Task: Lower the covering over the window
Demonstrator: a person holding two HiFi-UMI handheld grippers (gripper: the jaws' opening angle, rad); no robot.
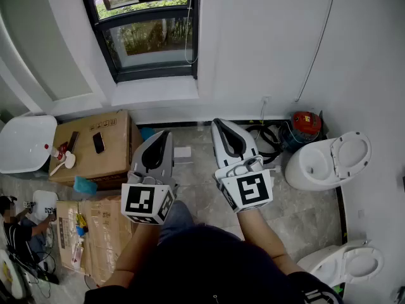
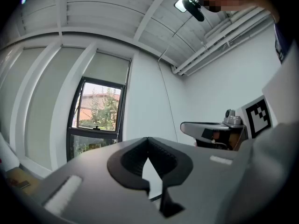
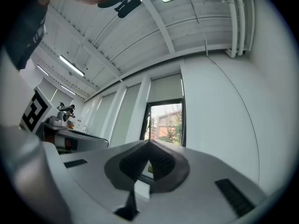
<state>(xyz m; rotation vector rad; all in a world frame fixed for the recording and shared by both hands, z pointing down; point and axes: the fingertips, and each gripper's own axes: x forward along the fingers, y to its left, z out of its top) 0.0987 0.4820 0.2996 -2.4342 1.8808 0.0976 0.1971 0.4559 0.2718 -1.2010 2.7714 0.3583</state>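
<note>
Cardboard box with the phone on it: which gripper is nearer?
Left. The left gripper is just right of the cardboard box, not touching it; the right gripper sits further right, toward the toilet bowl.

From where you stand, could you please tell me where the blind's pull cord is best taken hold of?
Probably near the low end of the cord, which hangs straight down the right frame of the window. Come at it from the room side, with the jaws either side of the thin vertical strand.
</note>
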